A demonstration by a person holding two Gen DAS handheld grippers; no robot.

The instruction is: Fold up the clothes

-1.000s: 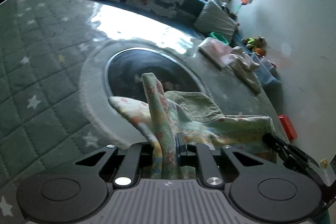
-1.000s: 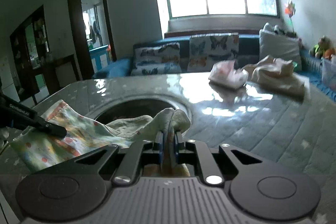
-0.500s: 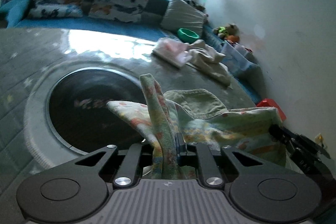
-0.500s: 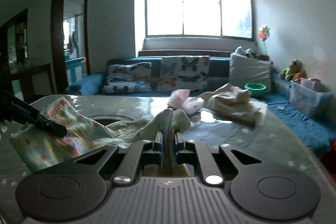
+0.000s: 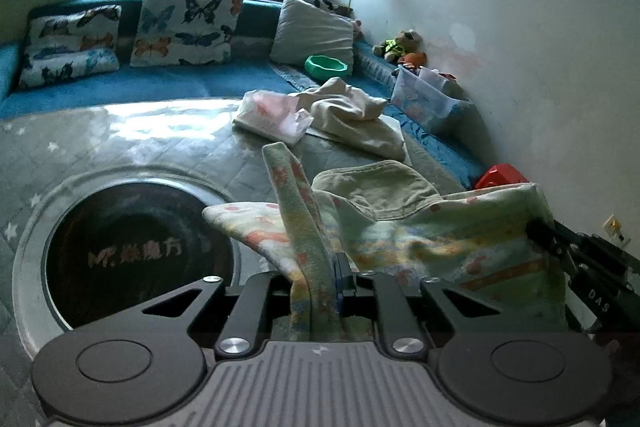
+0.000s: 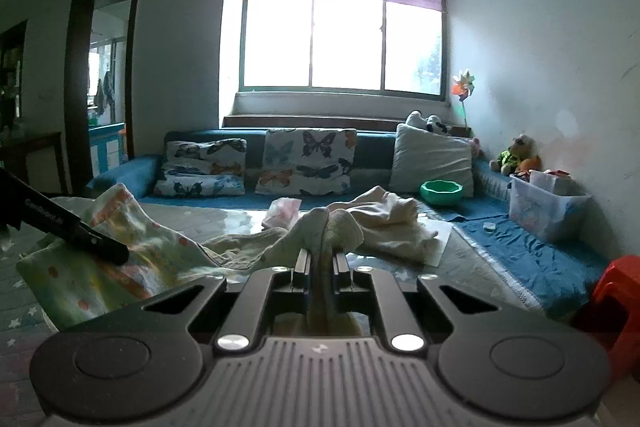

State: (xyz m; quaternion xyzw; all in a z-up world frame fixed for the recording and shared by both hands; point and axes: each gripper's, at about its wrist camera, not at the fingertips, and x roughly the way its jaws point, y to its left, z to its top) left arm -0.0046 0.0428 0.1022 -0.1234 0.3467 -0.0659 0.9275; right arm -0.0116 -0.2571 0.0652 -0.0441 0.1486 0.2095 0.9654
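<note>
The fingers of the left gripper (image 5: 320, 267) are clamped on a bunched edge of the printed garment (image 5: 420, 235); those of the right gripper (image 6: 322, 259) pinch its far corner, so the soft cloth hangs stretched between them above the tabletop (image 5: 120, 131). The tabletop has a quilted, star-patterned cover and a dark round glass inset (image 5: 136, 251) left of the garment. Beyond the garment lie a cream crumpled cloth (image 5: 352, 115) and a pink folded piece (image 5: 272, 111), with bare quilting between.
</note>
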